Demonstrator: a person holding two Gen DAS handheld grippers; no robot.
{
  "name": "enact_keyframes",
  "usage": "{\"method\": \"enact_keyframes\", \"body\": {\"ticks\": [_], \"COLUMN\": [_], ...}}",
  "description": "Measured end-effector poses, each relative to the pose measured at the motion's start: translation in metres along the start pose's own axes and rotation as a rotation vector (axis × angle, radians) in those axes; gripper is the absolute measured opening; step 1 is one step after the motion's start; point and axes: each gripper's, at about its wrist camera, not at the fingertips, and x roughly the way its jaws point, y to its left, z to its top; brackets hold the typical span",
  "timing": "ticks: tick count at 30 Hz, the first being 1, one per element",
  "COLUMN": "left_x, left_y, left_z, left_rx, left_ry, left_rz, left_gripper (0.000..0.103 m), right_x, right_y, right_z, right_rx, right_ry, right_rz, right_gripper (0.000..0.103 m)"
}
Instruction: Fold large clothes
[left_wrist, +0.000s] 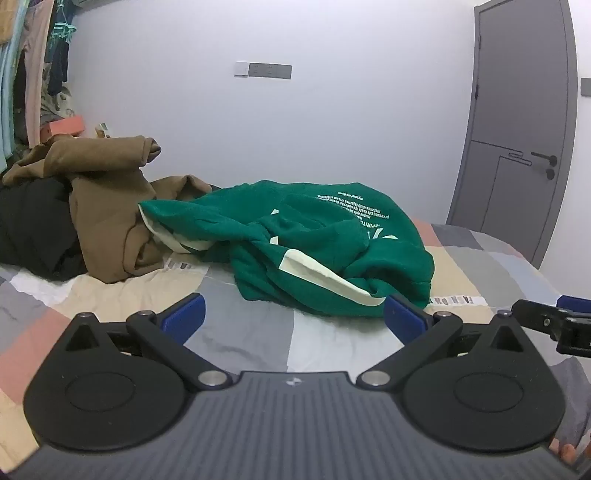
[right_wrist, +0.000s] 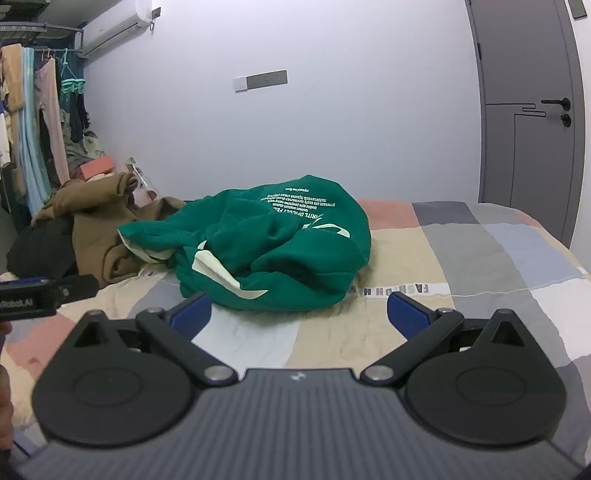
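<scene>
A crumpled green sweatshirt (left_wrist: 314, 240) with white print and cream stripes lies in a heap on the patchwork bed cover (left_wrist: 240, 332). The right wrist view shows the same green sweatshirt (right_wrist: 280, 251) just beyond the fingers. My left gripper (left_wrist: 293, 317) hovers low over the cover in front of the heap, open, with nothing between its blue pads (left_wrist: 184, 314). The right gripper (right_wrist: 299, 314) is likewise open and empty, near the garment's front edge. Each view catches the other gripper at its edge: the right gripper (left_wrist: 554, 325) and the left gripper (right_wrist: 40, 291).
A brown garment (left_wrist: 107, 206) and a black one (left_wrist: 33, 221) are piled at the left of the bed. Hanging clothes (right_wrist: 40, 129) fill a rack at far left. A grey door (left_wrist: 517, 129) stands at the right, behind the bed's far corner.
</scene>
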Motion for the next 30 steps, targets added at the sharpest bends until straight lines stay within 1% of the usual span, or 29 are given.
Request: {"method": "enact_keyframes", "body": {"ticks": [11, 12, 18, 22, 30], "left_x": [-0.005, -0.004, -0.013, -0.014, -0.013], "left_y": [0.002, -0.005, -0.009, -0.011, -0.013], "left_z": [0.003, 0.001, 0.000, -0.001, 0.000], "left_rx": [-0.005, -0.002, 0.010, 0.013, 0.015], "left_ry": [0.007, 0.004, -0.019, -0.017, -0.011], "left_rz": [0.009, 0.014, 0.015, 0.013, 0.015], "left_gripper": [0.103, 0.103, 0.103, 0.103, 0.103], "right_x": [-0.001, -0.002, -0.004, -0.005, -0.005], "right_y": [0.000, 0.000, -0.002, -0.002, -0.002], "right_z": [0.000, 0.001, -0.002, -0.003, -0.003], "right_rx": [0.004, 0.002, 0.000, -0.002, -0.003], "right_ry": [-0.001, -0.002, -0.015, -0.023, -0.013], "right_rz": [-0.010, -0.013, -0.013, -0.011, -0.008], "right_gripper": [0.103, 0.103, 0.103, 0.103, 0.103]}}
